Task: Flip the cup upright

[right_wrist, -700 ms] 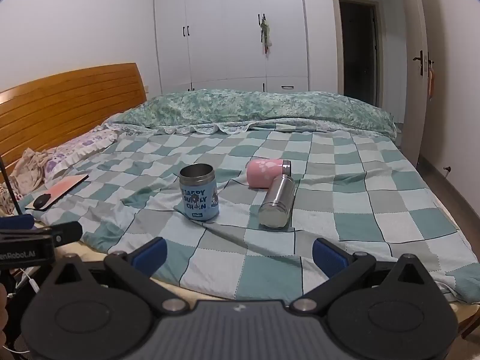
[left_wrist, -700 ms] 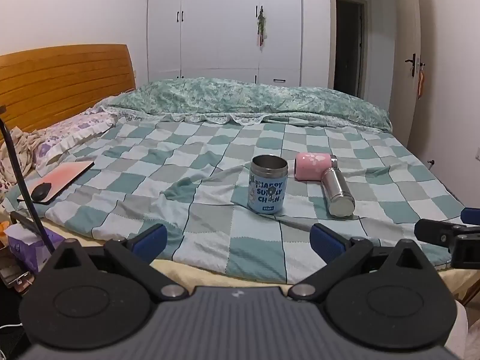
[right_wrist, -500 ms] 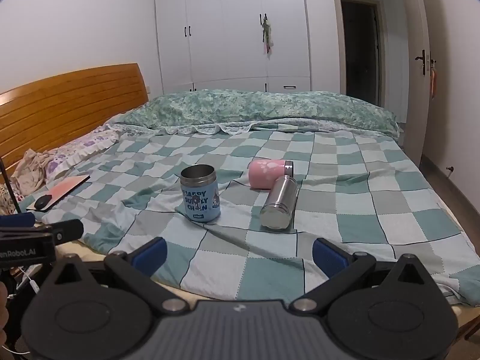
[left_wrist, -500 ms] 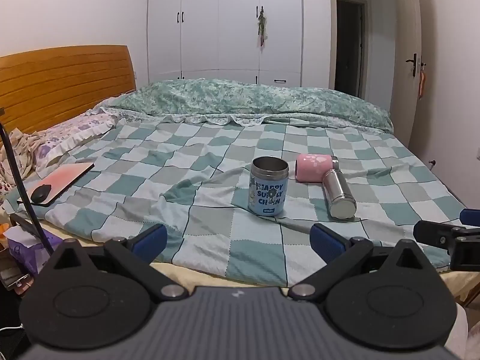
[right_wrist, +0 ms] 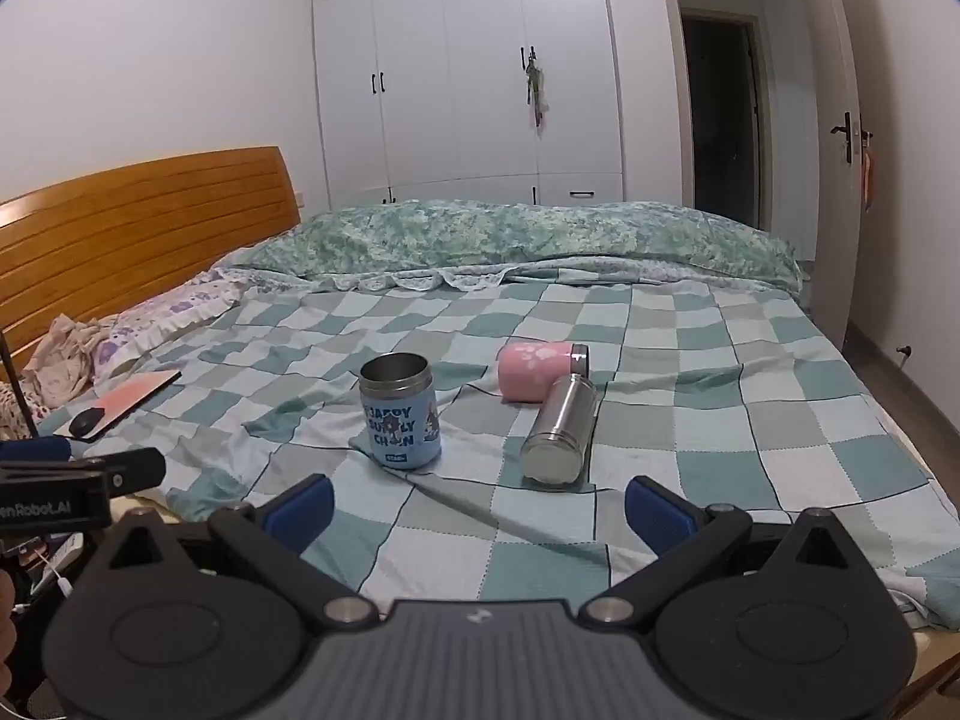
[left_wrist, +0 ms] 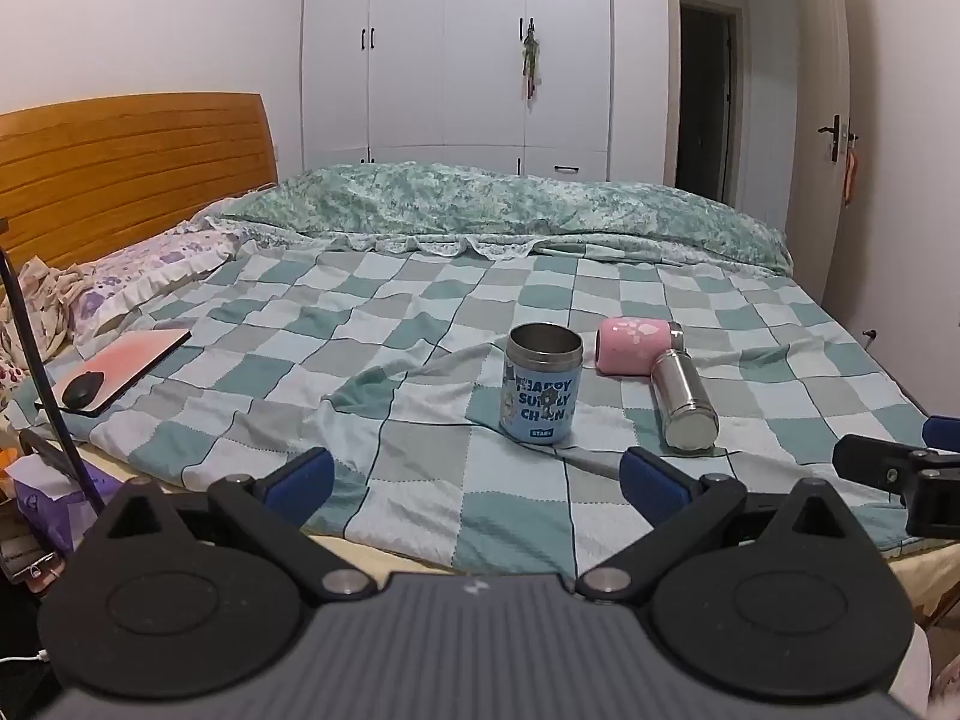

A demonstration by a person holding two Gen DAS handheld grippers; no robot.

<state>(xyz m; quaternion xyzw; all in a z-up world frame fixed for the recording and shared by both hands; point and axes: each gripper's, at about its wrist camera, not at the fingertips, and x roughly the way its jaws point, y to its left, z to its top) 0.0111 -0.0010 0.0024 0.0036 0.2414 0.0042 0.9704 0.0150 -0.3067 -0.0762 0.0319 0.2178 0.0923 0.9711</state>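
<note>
Left gripper [left_wrist: 474,477] and right gripper [right_wrist: 477,504] both spread wide, holding nothing, hovering at near edge of teal-and-grey checkered bedspread [left_wrist: 420,360]. Bare quilt between them and the blue printed steel cup [left_wrist: 542,384], standing upright. Just right, silver steel flask [left_wrist: 684,399] lying down, touching pink paw-print cup [left_wrist: 630,347] lying on its side. Beyond: rumpled green duvet [left_wrist: 510,204], white wardrobe [left_wrist: 456,48]

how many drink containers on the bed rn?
3. Blue printed steel cup stands upright, centre. Pink cup lies on its side behind and to the right. Plain steel flask lies on its side, touching the pink one. None visibly hidden.
</note>
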